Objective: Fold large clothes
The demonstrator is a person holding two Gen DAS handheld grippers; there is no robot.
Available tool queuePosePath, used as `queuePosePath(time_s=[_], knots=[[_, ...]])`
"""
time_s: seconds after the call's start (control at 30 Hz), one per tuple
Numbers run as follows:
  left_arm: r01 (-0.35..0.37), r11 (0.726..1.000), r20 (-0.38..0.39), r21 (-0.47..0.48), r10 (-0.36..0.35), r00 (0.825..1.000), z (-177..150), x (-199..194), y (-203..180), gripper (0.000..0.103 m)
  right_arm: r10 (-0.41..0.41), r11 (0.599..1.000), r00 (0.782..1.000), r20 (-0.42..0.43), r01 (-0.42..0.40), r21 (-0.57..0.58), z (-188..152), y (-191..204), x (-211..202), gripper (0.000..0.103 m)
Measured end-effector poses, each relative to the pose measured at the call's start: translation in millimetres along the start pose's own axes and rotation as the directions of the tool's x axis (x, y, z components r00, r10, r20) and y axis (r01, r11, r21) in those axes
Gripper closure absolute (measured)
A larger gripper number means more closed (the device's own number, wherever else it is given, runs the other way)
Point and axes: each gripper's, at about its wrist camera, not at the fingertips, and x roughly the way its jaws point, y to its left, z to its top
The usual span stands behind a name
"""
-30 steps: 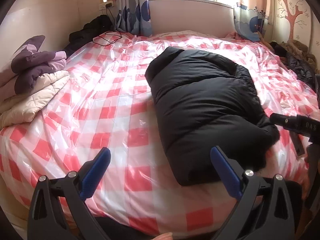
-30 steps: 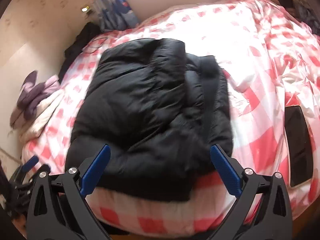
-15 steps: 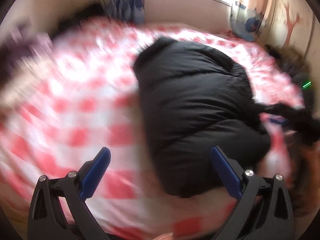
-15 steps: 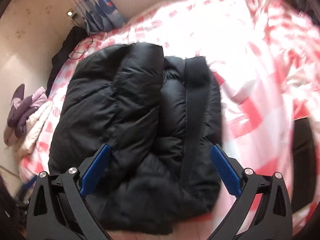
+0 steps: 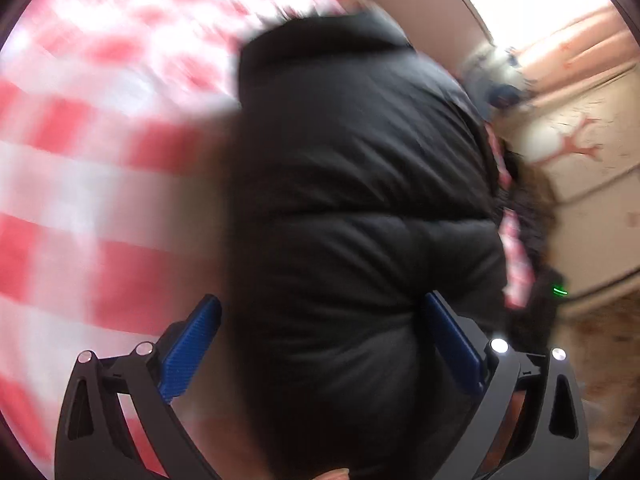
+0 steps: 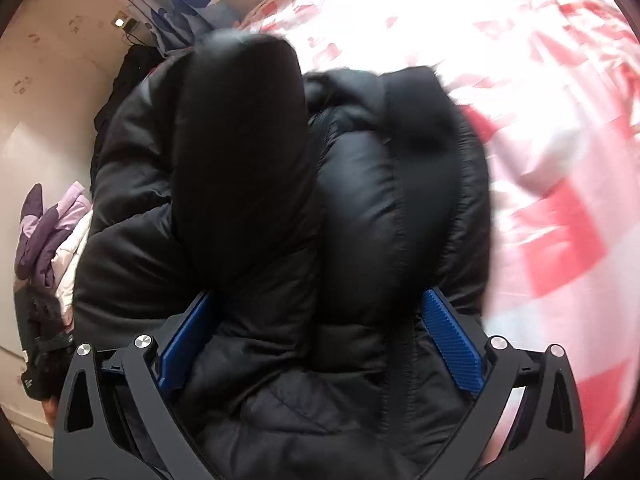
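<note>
A black puffer jacket (image 5: pixel 352 184) lies folded on a bed with a red-and-white checked cover (image 5: pixel 80 184). My left gripper (image 5: pixel 320 344) is open, its blue pads on either side of the jacket's near end. The view is blurred. In the right wrist view the same jacket (image 6: pixel 248 168) fills the middle, with a folded sleeve on top. My right gripper (image 6: pixel 320 340) is open, and the jacket's near edge bulges between its blue pads. Whether the pads press the fabric I cannot tell.
The checked cover (image 6: pixel 560 160) spreads to the right of the jacket. A purple and cream pile of bedding (image 6: pixel 52 236) lies at the left. The other gripper's black body (image 6: pixel 40 340) shows at the far left. Walls and curtains (image 6: pixel 188 4) stand behind the bed.
Both grippers have moved in fast toward the jacket's near end. The jacket now sits between each pair of open fingers. The left view has swung right and blurred.
</note>
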Motion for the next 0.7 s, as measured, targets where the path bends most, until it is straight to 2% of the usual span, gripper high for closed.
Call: queuePosePath(time_s=[0.1, 0.23, 0.3, 0.37, 0.4, 0.43, 0.47, 0.53, 0.57, 0.63, 0.67, 0.7], knots=[[-0.051, 0.992, 0.008, 0.113, 0.051, 0.999, -3.9, -5.1, -15.1, 0.007, 0.065, 0.997, 0.998, 0.023, -0.065, -0.033, -1.0, 32.5, 15.8, 0.006], [-0.148, 0.978, 0.079, 0.146, 0.138, 0.987, -2.7, -47.0, -1.1, 0.007, 0.192, 0.978, 0.981, -0.016, -0.193, -0.077, -8.3, 90.4, 43.7, 0.006], [-0.217, 0.968, 0.134, 0.129, 0.199, 0.971, -3.7, -79.6, 15.0, 0.007, 0.267, 0.957, 0.962, -0.061, -0.272, -0.103, -17.0, 124.7, 64.2, 0.006], [-0.290, 0.950, 0.180, 0.116, 0.267, 0.947, -11.1, -110.7, 28.1, 0.007, 0.331, 0.929, 0.937, -0.109, -0.344, -0.136, -27.6, 156.8, 82.9, 0.006], [-0.328, 0.939, 0.198, 0.103, 0.303, 0.932, -17.0, -126.3, 38.6, 0.007, 0.359, 0.910, 0.922, -0.143, -0.380, -0.165, -35.1, 175.9, 93.6, 0.006], [-0.351, 0.933, 0.201, 0.084, 0.329, 0.923, -22.3, -135.6, 51.3, 0.007, 0.362, 0.901, 0.917, -0.167, -0.390, -0.192, -40.4, 188.0, 100.5, 0.006], [-0.362, 0.930, 0.190, 0.059, 0.346, 0.919, -25.6, -140.9, 66.3, 0.007, 0.332, 0.897, 0.923, -0.195, -0.373, -0.236, -46.6, 200.9, 108.4, 0.006], [-0.355, 0.935, 0.133, -0.016, 0.354, 0.926, -33.6, -143.7, 105.0, 0.006, 0.235, 0.895, 0.942, -0.238, -0.305, -0.324, -52.3, 215.2, 115.2, 0.006], [-0.347, 0.937, 0.128, -0.037, 0.349, 0.929, -38.5, -147.0, 115.1, 0.006, 0.220, 0.899, 0.945, -0.240, -0.292, -0.326, -51.7, 212.8, 111.5, 0.006], [-0.357, 0.934, 0.161, -0.019, 0.356, 0.921, -43.9, -157.8, 113.2, 0.006, 0.188, 0.919, 0.967, -0.174, -0.235, -0.317, -40.9, 205.8, 89.8, 0.006], [-0.375, 0.927, 0.192, -0.013, 0.370, 0.909, -45.9, -165.7, 108.1, 0.006, 0.170, 0.919, 0.981, -0.089, -0.191, -0.346, -32.3, 207.8, 70.9, 0.006], [-0.405, 0.914, 0.251, -0.006, 0.393, 0.884, -47.2, -177.5, 97.5, 0.006, 0.163, 0.916, 0.986, -0.034, -0.164, -0.367, -25.5, 213.7, 59.1, 0.006]])
